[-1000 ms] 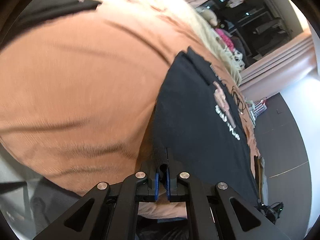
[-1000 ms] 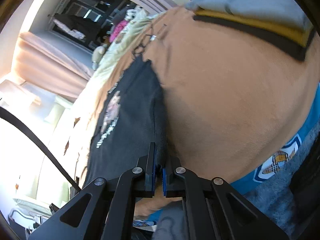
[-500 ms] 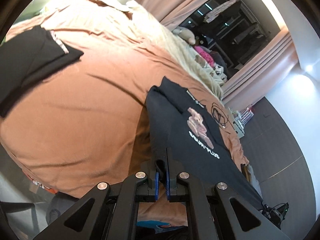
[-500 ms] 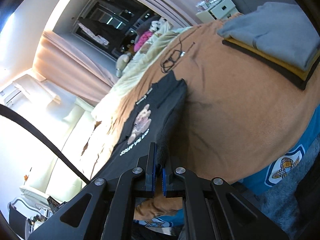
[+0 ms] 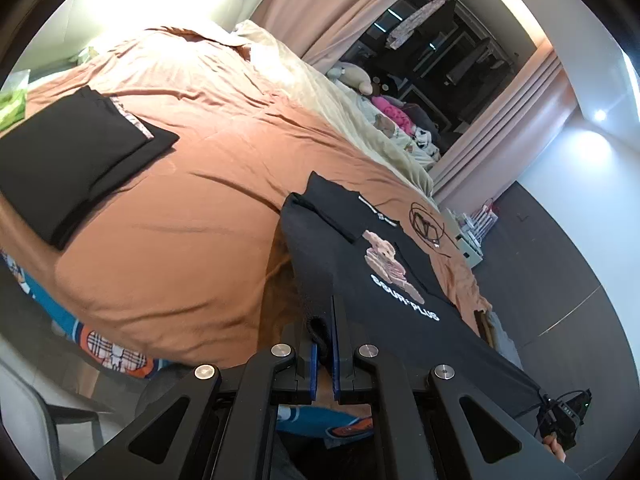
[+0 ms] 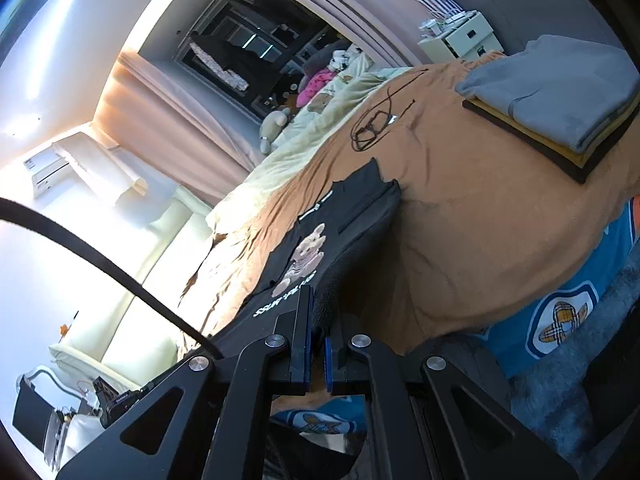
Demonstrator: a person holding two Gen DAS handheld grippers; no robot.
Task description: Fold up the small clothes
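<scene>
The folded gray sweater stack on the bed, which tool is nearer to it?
Right. The right tool, shut on the black T-shirt, has the gray stack just beyond it; the left tool grips the shirt's far side, without the stack in view.

Pinched in the left gripper [image 5: 324, 350], the black T-shirt [image 5: 384, 280] is matt knit cloth with a printed bear. Beyond it, the bed's orange cover [image 5: 192, 224] is soft, wrinkled fabric. The gripper fingers [image 5: 336, 344] are matt black plastic with shiny metal screws.
</scene>
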